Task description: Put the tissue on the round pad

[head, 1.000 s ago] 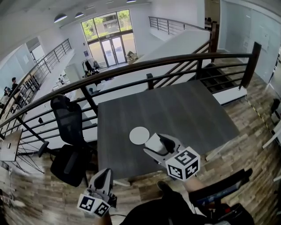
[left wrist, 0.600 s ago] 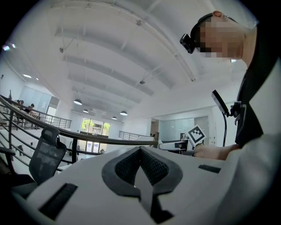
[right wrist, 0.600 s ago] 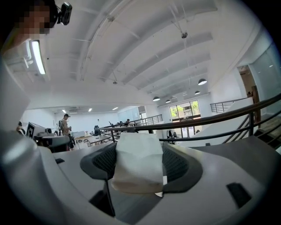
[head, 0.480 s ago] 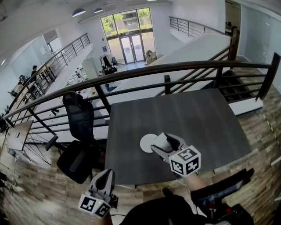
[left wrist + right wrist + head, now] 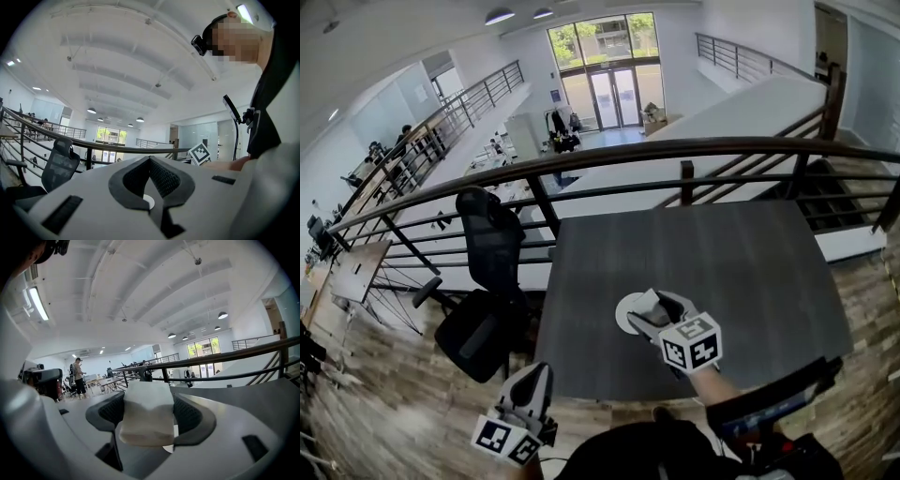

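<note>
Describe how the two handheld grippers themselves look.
The left gripper and right gripper share one design: smooth pale grey-white moulded shells with dark, textured fingers. Each carries a white cube printed with black square markers.

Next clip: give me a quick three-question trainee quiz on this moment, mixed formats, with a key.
1. True or false: the tissue lies loose on the round pad, already released.
2. In the head view, the tip of the right gripper overlaps which thing? A) the round pad B) the office chair C) the railing
3. Fill in: the jaws of the left gripper are ____, with nothing between them.
Key: 1 false, the right gripper's jaws clamp it; 2 A; 3 shut.
</note>
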### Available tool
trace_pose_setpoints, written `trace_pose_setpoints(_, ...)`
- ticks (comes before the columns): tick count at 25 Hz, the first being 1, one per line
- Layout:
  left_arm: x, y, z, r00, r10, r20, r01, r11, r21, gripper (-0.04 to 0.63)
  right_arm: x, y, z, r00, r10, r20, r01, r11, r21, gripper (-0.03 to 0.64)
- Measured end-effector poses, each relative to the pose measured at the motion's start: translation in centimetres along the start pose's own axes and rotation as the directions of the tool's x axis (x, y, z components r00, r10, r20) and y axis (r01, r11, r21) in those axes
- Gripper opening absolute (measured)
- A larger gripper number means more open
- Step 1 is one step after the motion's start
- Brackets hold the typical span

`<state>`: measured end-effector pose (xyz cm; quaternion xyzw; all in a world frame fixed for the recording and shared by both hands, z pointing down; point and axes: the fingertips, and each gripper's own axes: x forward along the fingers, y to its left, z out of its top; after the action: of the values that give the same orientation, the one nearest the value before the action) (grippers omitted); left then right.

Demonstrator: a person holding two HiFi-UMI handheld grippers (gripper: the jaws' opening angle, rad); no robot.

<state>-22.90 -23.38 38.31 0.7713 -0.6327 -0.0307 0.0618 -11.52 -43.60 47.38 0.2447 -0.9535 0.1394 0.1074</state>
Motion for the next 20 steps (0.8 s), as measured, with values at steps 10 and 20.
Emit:
trace_pose_setpoints(10,1.7,1.6,0.0,0.992,0.126,0.001,-0.126,0.992,0.018,0.003,6.4,-4.7,-4.0,0.994,0.027,-0.104,-0.026,1.0,0.019,0.33)
trace_pose_setpoints(20,1.7,0.8,0.5,0.977,0.213,-0.016,-0.213,0.977,0.009,0.003,9.6,-6.9,-9.1,0.975,0.052,-0.217,-0.051,0.999,0.009,0.33)
